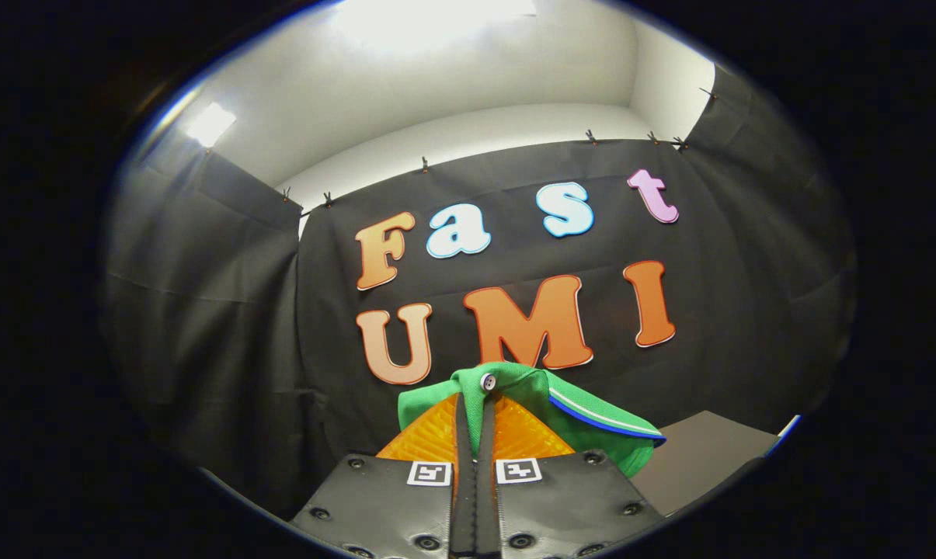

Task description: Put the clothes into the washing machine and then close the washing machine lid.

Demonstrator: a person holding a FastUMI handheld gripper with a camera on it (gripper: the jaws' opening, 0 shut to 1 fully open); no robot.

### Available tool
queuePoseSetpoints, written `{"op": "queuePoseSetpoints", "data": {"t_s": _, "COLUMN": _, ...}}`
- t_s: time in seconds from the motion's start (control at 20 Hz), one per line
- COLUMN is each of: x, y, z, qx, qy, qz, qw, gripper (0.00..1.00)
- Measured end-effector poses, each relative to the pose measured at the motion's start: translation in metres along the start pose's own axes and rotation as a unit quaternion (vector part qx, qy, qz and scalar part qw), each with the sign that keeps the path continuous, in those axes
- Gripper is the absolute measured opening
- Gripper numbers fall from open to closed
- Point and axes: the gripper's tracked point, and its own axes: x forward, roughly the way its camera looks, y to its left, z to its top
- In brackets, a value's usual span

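So you have the green garment (514,392) pinched in the clenched gripper (475,435), lifted; loading it and closing the lid remain.

A green shirt (568,404) with a white button and a blue-and-white striped edge is hanging pinched between the orange fingers (429,439), draping over their tips.

black cloth wall (219,310) | white ceiling (436,85) | grey surface (701,454) lower right
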Motion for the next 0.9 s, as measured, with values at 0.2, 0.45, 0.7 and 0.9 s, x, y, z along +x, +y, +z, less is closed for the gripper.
{"op": "queuePoseSetpoints", "data": {"t_s": 0.2, "x": 0.033, "y": 0.067, "z": -0.027, "qx": 0.0, "qy": 0.015, "qz": 0.027, "qw": 1.0, "gripper": 0.08}}
{"op": "queuePoseSetpoints", "data": {"t_s": 0.45, "x": 0.084, "y": 0.137, "z": -0.086, "qx": 0.035, "qy": 0.053, "qz": 0.062, "qw": 0.996, "gripper": 0.07}}
{"op": "queuePoseSetpoints", "data": {"t_s": 0.7, "x": 0.123, "y": 0.162, "z": -0.174, "qx": 0.062, "qy": 0.111, "qz": 0.065, "qw": 0.99, "gripper": 0.08}}
{"op": "queuePoseSetpoints", "data": {"t_s": 0.9, "x": 0.135, "y": 0.165, "z": -0.259, "qx": 0.037, "qy": 0.172, "qz": 0.056, "qw": 0.983, "gripper": 0.07}}
